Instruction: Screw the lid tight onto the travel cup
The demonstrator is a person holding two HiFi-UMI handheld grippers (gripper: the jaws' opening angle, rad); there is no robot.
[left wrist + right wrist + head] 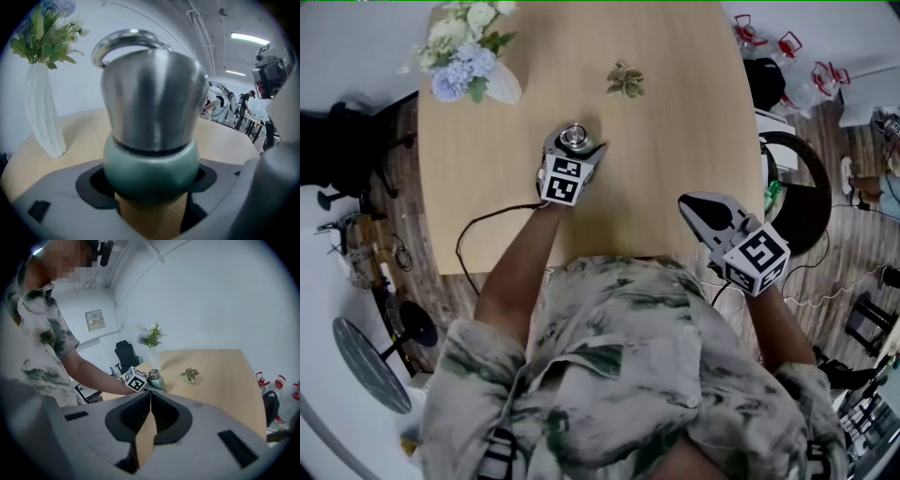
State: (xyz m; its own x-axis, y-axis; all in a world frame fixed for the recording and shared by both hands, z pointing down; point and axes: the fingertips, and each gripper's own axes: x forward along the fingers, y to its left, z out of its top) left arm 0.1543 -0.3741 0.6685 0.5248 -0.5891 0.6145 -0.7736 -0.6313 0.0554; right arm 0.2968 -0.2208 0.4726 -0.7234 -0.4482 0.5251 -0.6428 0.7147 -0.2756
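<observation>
vase [502, 84] left, plant [625, 80] beyond, open tabletop [675, 159] between

The left gripper [149, 187] is held tilted downward, its jaws clamped on the travel cup [150, 159]. The right gripper [150, 404] is held well to its right, also tilted downward, its jaws pressed together and empty. Both forearms are extended behind the grippers.

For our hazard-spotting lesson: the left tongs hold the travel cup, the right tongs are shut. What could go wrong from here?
1. The left tongs clamp the travel cup by its rounded green body, so it may spin when the lid is twisted.
2. The right tongs are shut and empty; the smooth domed lid could slip from them.
3. A jolt might topple the vase nearby.
</observation>
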